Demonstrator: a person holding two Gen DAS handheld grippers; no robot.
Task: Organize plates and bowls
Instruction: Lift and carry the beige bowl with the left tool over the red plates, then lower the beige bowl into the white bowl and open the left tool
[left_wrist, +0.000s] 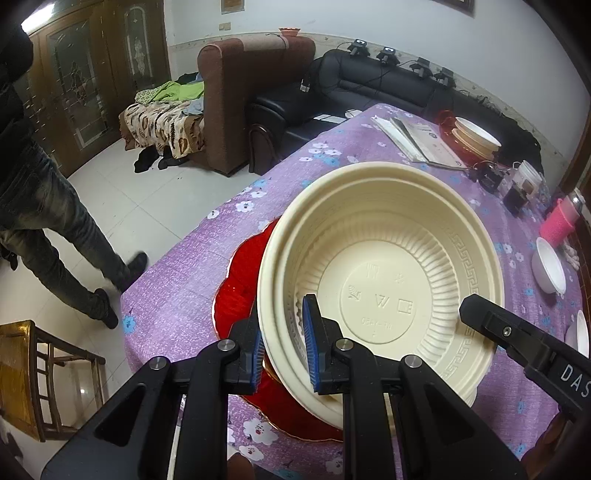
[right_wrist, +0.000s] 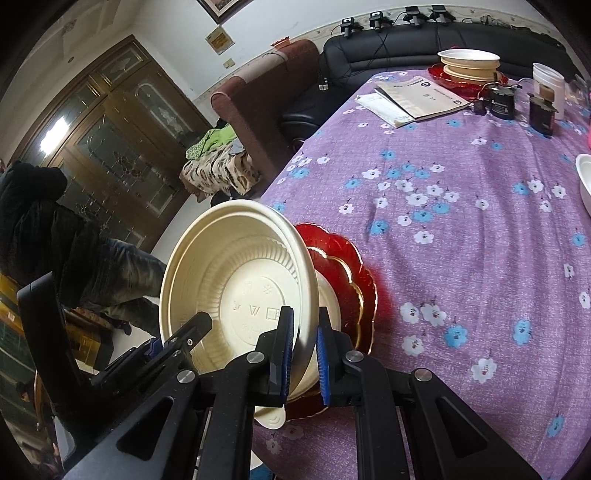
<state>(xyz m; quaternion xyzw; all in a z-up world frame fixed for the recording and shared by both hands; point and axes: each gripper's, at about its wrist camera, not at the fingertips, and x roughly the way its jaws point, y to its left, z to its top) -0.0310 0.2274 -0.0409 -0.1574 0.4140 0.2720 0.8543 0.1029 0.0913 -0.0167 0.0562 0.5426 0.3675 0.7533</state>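
Left wrist view: the left gripper (left_wrist: 284, 334) is clenched on the near left rim of a cream bowl (left_wrist: 384, 295), one blue-padded finger outside the wall and one inside. The bowl is the top of a nested stack of cream bowls, and it fills the space just ahead of the fingers, its ribbed inside and stamped base facing the camera. Beneath the stack, to the left of the fingers and under them, a red scalloped plate (left_wrist: 236, 295) lies on the purple flowered tablecloth (left_wrist: 177, 321). The tip of the right gripper (left_wrist: 476, 306) reaches the bowl's rim from the right. Far beyond the fingers, at the table's other end, a second stack of bowls (left_wrist: 476, 138) sits on another red plate beside a booklet (left_wrist: 424, 142). To the far right stand a pink cup (left_wrist: 557, 221) and a white bowl (left_wrist: 550, 269). A person in jeans (left_wrist: 44, 206) stands on the tiled floor well to the left.

Right wrist view: the right gripper (right_wrist: 304, 354) is clamped on the near right rim of the same cream bowl (right_wrist: 236, 280), which tilts up on edge, its open side turned left. The red plate (right_wrist: 343, 266) shows just behind and to the right of the fingers, on the tablecloth (right_wrist: 461, 229). The left gripper (right_wrist: 184, 332) grips the bowl's rim from the lower left. The far stack (right_wrist: 469, 62) and booklet (right_wrist: 417, 96) lie well ahead.
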